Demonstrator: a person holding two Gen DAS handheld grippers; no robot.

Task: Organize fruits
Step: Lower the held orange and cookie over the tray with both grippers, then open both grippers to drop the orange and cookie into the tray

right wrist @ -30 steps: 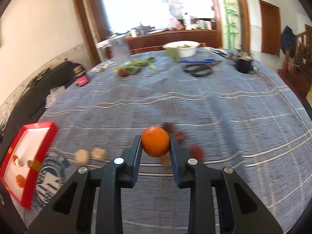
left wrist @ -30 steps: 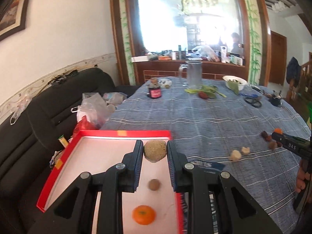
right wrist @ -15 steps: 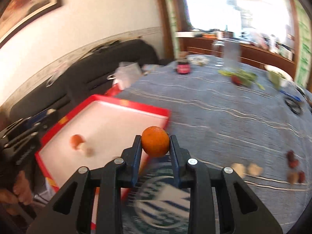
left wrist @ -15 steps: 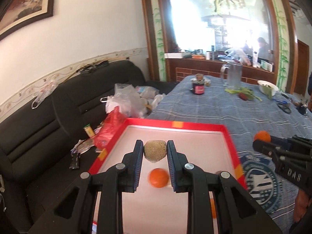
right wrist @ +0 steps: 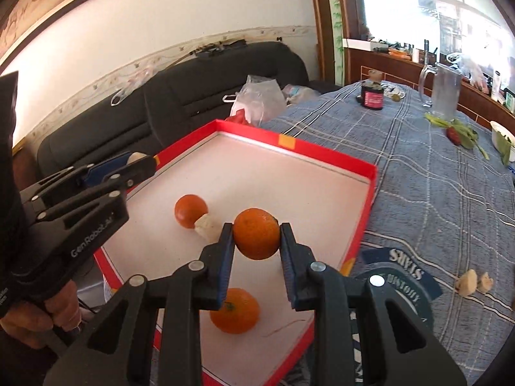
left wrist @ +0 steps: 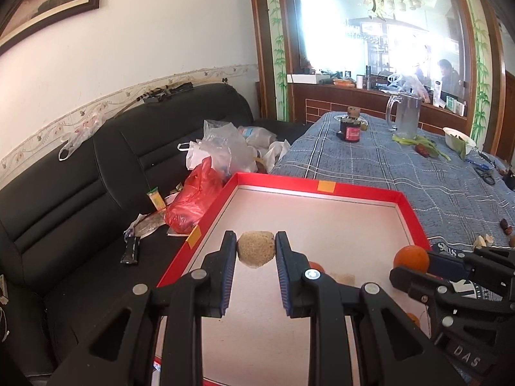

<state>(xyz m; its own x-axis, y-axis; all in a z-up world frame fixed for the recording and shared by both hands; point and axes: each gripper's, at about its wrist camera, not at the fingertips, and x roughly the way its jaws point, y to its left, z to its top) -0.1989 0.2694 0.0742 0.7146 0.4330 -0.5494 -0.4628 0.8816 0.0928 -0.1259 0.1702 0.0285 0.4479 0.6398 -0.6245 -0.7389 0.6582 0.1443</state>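
My left gripper is shut on a rough tan round fruit and holds it above the near left part of the red-rimmed tray. My right gripper is shut on an orange above the tray; it also shows in the left wrist view. In the tray lie two oranges and a pale fruit piece. The left gripper shows at the tray's left edge in the right wrist view.
The tray sits at the blue plaid table's edge beside a black sofa with plastic bags. Loose pale pieces lie on the cloth to the right. A dark jar, glass pitcher and greens stand farther back.
Both grippers swung left from the table toward the tray, each still holding its fruit. The right gripper has moved from the tray's near edge to over its inside.
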